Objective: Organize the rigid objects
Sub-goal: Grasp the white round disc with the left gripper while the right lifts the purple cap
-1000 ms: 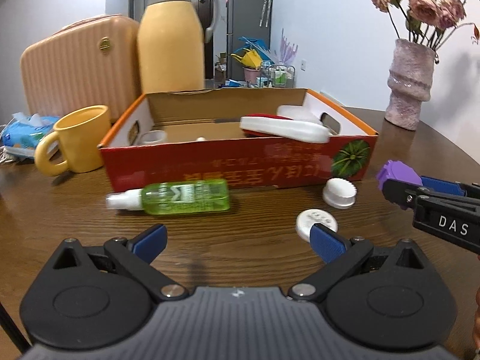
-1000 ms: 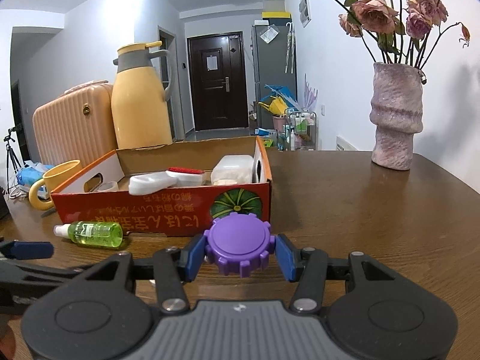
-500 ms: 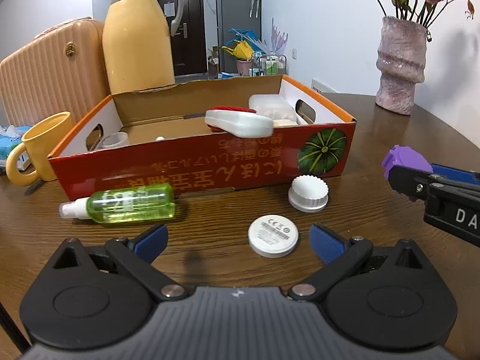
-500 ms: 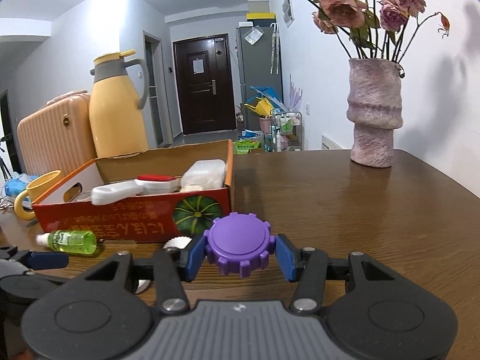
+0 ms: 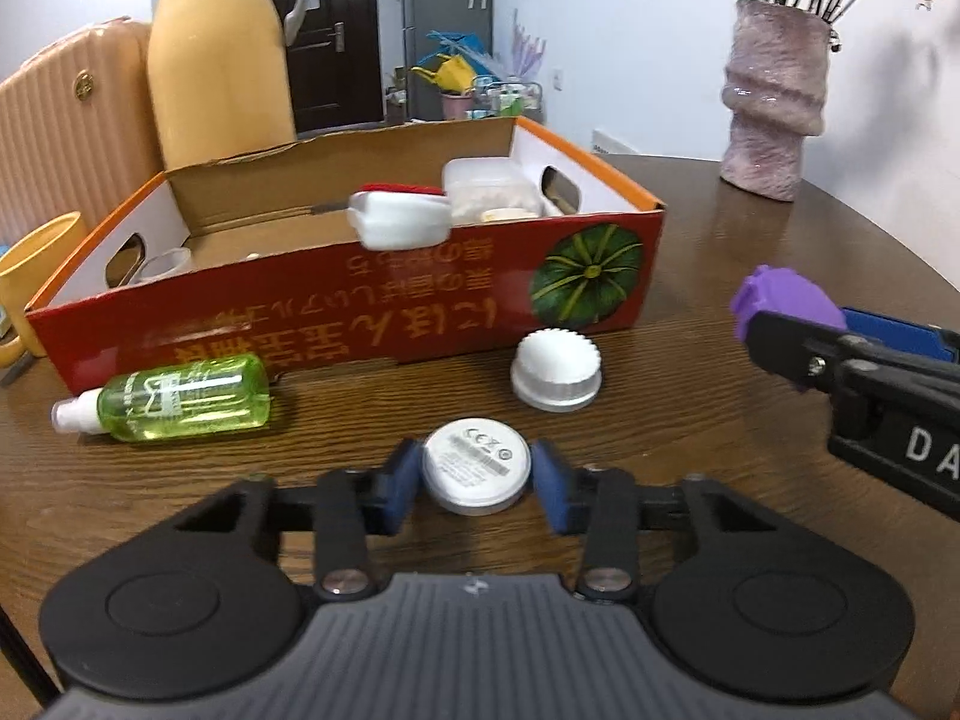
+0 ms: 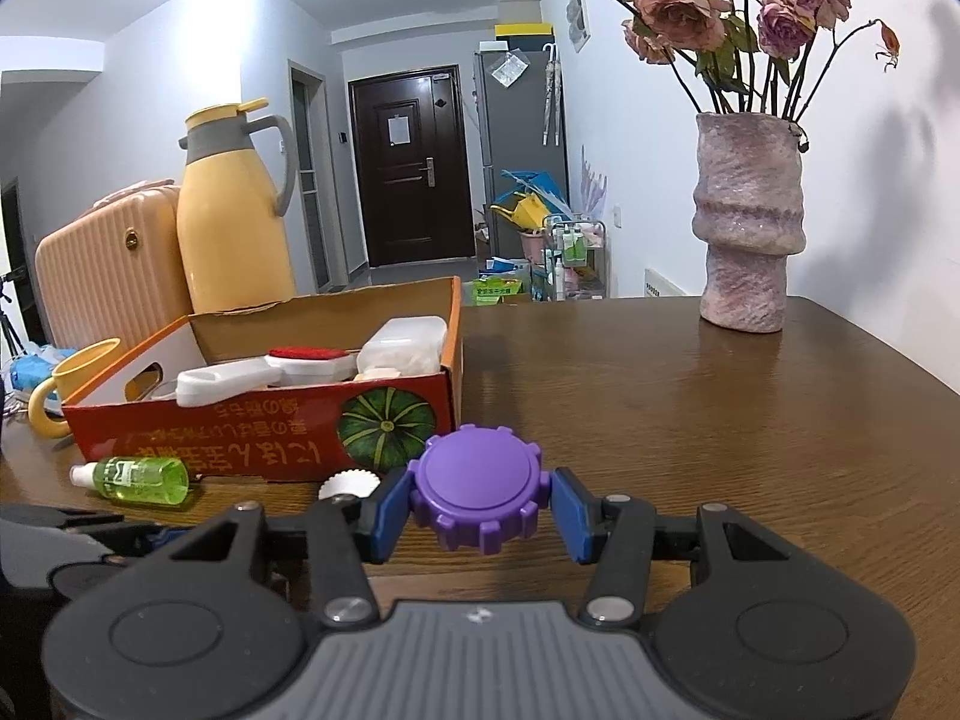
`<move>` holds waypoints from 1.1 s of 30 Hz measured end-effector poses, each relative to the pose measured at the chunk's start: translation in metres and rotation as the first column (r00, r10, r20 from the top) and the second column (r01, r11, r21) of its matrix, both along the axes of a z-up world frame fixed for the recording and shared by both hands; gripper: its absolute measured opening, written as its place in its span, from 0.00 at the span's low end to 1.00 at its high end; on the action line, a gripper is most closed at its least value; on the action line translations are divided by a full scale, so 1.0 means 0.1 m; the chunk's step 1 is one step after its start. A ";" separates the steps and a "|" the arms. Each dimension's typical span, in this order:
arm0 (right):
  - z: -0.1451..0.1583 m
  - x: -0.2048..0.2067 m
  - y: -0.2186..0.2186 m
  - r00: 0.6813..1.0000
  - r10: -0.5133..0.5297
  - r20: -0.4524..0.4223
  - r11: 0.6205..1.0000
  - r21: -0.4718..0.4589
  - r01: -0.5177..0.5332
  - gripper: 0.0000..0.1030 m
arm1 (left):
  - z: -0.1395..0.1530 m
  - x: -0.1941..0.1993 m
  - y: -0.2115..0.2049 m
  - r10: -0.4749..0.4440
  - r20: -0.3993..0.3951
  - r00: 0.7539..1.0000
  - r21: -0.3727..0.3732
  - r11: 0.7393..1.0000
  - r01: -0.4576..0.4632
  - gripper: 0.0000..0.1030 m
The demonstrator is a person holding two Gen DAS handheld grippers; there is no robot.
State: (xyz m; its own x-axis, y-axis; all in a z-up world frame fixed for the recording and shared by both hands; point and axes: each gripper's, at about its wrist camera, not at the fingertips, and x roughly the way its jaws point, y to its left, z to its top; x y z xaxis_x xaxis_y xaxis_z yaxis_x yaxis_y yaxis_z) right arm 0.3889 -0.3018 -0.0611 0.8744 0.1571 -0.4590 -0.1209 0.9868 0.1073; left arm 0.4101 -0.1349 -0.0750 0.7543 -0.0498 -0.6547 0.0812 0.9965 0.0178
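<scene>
The left gripper [image 5: 477,483] was closing its jaws on a flat white disc [image 5: 476,462] lying on the bench [image 5: 750,240], blue pads at both its sides. Just beyond lay a ribbed white cap [image 5: 556,367] and, to the left, a green spray bottle [image 5: 180,397] on its side against the red box [image 5: 360,312]. The right gripper [image 6: 480,507] pinched a purple knob [image 6: 479,495] above bare wood; open bench ran rightward to the vase [image 6: 747,228] near the far edge.
</scene>
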 end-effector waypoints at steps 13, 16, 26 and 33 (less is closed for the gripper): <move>0.00 -0.03 0.03 1.000 0.014 0.008 1.000 0.002 -0.014 0.49 | 0.06 -0.10 0.09 0.006 0.034 0.999 -0.016 1.000 -0.006 0.39; 0.00 -0.05 0.04 1.000 0.016 0.015 1.000 0.004 -0.016 0.49 | 0.09 -0.13 0.15 0.016 0.042 0.999 -0.024 1.000 -0.015 0.39; 0.06 -0.16 0.18 0.996 0.050 0.074 0.998 0.019 -0.052 0.49 | 0.23 -0.31 0.41 0.052 0.086 0.995 -0.048 0.998 -0.047 0.39; 0.09 -0.26 0.31 0.993 0.054 0.100 0.998 0.031 -0.057 0.49 | 0.34 -0.41 0.68 0.086 0.108 0.990 -0.095 0.993 -0.076 0.39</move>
State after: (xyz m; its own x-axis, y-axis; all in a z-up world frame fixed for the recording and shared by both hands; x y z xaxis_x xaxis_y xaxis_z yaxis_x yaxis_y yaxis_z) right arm 0.3628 -0.2704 -0.0525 0.9049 0.2207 -0.3639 -0.1874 0.9743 0.1249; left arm 0.3689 -0.0672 -0.0409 0.8262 -0.0406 -0.5620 0.0025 0.9977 -0.0684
